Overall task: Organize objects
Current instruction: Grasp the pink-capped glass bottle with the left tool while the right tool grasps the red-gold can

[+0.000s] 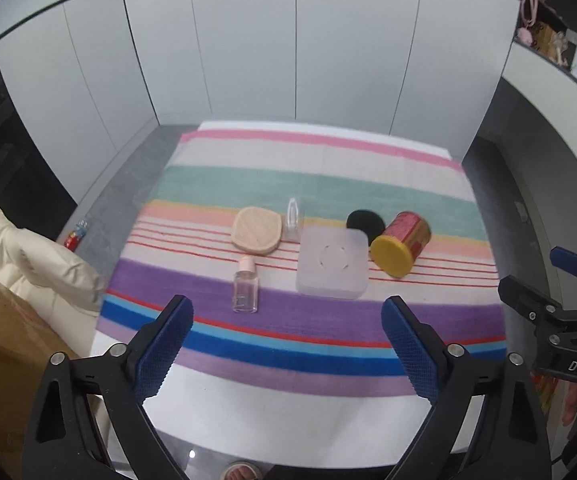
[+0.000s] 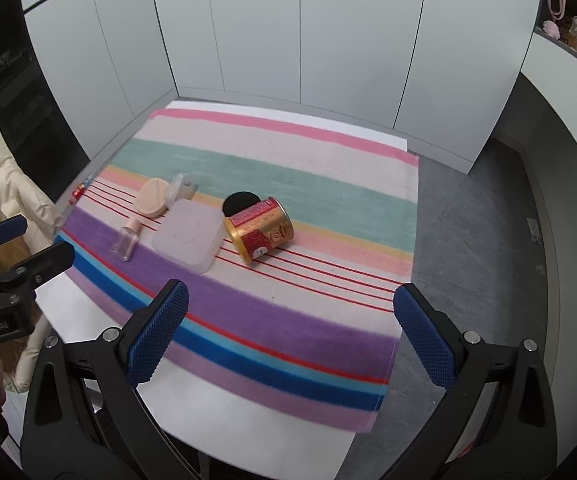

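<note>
On a striped cloth (image 1: 328, 160) (image 2: 272, 152) lie several objects. A frosted square box (image 1: 332, 262) (image 2: 189, 236) sits in the middle. A red and gold can (image 1: 402, 242) (image 2: 259, 230) with a yellow lid lies on its side to its right, a black round disc (image 1: 364, 222) (image 2: 240, 202) behind it. A beige oval pad (image 1: 257, 230) (image 2: 153, 196), a clear plastic piece (image 1: 293, 218) (image 2: 182, 188) and a small clear bottle (image 1: 245, 286) (image 2: 126, 242) with a pink cap lie to the left. My left gripper (image 1: 286, 344) hovers open over the cloth's near stripes. My right gripper (image 2: 290, 332) is open too, nothing between its fingers.
A cream padded jacket (image 1: 28, 264) (image 2: 4, 176) and a brown cardboard box (image 1: 4, 352) stand left of the table. A small red item (image 1: 74, 236) (image 2: 78, 191) lies at the table's left edge. Grey floor (image 2: 468, 240) lies to the right. White panels stand behind, shelves (image 1: 560, 48) at upper right.
</note>
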The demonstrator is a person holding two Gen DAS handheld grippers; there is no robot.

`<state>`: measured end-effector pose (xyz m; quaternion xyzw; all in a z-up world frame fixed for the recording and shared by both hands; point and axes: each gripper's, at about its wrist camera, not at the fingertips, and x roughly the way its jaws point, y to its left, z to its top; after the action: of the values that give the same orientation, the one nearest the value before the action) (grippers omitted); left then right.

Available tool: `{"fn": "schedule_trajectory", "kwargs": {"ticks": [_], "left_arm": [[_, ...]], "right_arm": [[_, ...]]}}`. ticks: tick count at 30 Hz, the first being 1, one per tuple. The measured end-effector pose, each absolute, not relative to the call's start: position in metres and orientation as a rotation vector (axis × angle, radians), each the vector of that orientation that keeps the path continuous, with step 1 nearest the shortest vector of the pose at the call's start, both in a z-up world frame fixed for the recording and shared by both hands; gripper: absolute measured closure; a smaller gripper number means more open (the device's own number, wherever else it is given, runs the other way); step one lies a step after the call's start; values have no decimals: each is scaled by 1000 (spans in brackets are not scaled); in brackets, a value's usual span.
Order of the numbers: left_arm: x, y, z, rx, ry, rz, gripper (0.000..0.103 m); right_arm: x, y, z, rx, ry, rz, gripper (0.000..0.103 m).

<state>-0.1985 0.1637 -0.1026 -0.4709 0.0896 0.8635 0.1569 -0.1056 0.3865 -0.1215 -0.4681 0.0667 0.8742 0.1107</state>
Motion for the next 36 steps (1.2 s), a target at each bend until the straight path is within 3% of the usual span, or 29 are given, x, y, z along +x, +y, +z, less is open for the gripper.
{"fn": "schedule_trajectory", "kwargs": {"ticks": [12,18,27,29,36], "left_arm": [[-249,155,-171,-1490,289,2473,27],[-275,152,-201,-1577,206,2420,45],[-291,155,-235,-1620,261,2385,64],[-291,159,-235,-1596,290,2377,75],[-290,158,-236,-1603,267,2379,75]], "right_arm": [[-158,393,-184,-1493,176,2568,0],[-181,391,-209,-1542,172,2571,1],[-206,386,-233,-1581,133,2576,1],[-212,386,-239,-1583,121,2575,1],[-232,387,-252,-1596,101,2584,15]]}}
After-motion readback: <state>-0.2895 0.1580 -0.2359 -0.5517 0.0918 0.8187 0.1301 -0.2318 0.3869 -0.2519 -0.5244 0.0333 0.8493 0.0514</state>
